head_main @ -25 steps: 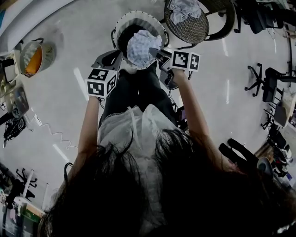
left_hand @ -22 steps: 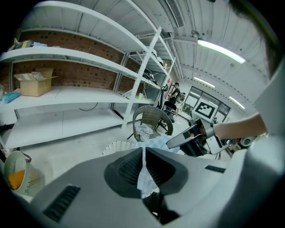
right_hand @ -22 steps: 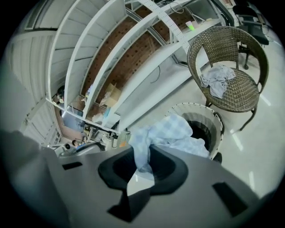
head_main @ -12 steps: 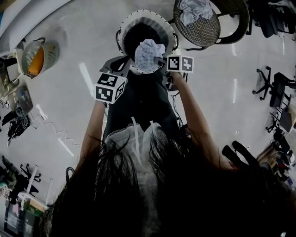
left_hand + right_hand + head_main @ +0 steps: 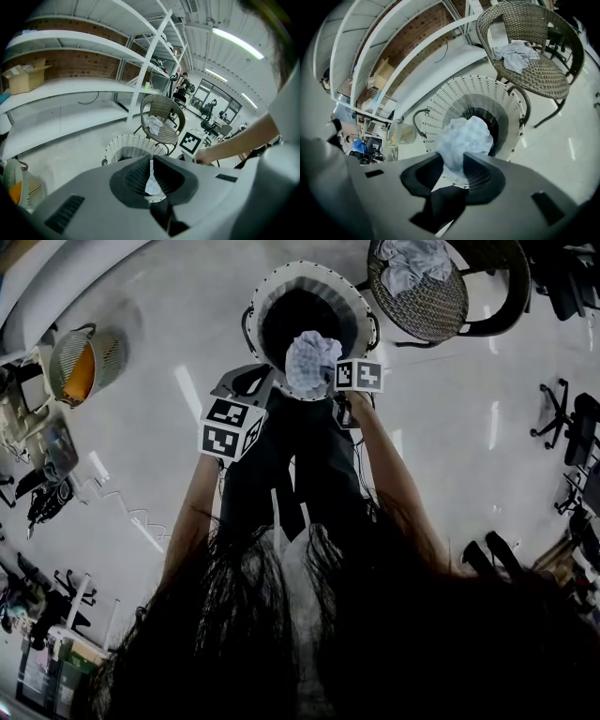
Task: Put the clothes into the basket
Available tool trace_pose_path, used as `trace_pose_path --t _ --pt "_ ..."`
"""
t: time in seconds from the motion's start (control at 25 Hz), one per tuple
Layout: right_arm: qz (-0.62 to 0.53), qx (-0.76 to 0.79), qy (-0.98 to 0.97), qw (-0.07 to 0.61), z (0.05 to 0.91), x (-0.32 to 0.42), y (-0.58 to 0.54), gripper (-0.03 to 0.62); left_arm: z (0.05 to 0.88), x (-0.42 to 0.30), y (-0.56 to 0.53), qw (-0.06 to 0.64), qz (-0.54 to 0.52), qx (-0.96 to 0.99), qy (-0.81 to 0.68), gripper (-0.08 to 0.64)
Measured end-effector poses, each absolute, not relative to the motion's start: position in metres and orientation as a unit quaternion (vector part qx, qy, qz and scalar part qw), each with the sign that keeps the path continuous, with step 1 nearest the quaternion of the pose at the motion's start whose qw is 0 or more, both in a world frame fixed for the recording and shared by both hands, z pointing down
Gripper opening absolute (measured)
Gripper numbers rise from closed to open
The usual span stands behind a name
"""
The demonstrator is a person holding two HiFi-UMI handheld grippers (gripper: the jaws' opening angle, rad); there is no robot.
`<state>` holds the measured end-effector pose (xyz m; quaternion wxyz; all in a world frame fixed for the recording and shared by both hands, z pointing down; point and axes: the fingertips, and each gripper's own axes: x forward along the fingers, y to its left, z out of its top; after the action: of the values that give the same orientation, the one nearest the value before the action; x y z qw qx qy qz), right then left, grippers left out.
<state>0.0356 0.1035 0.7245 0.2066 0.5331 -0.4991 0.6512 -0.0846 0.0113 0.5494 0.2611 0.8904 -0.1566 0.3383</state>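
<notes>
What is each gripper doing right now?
Left gripper: closed on a strip of the pale cloth.
Right gripper: also clamped on the pale cloth, jaws just opening slightly.

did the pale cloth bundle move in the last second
Yes. The cloth bundle has sunk toward the white basket: in the head view it earlier spread across the basket's mouth and now looks smaller, near the front rim.

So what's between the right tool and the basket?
A pale cloth, between the right tool's jaws, which have just been opening, above the basket. The right gripper view shows it.
</notes>
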Motion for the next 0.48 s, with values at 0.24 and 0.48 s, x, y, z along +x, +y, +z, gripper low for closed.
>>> trace_pose_path --t 0.24,0.48 --pt "0.658 0.538 -0.486 0.205 0.75 0.04 0.105 0.239 0.564 -0.096 0.014 0.266 0.356 0.882 -0.159 0.034" --pt "0.665 0.532 -0.499 0.163 0.742 0.029 0.106 0.239 0.564 -0.105 0.023 0.263 0.362 0.88 -0.16 0.034"
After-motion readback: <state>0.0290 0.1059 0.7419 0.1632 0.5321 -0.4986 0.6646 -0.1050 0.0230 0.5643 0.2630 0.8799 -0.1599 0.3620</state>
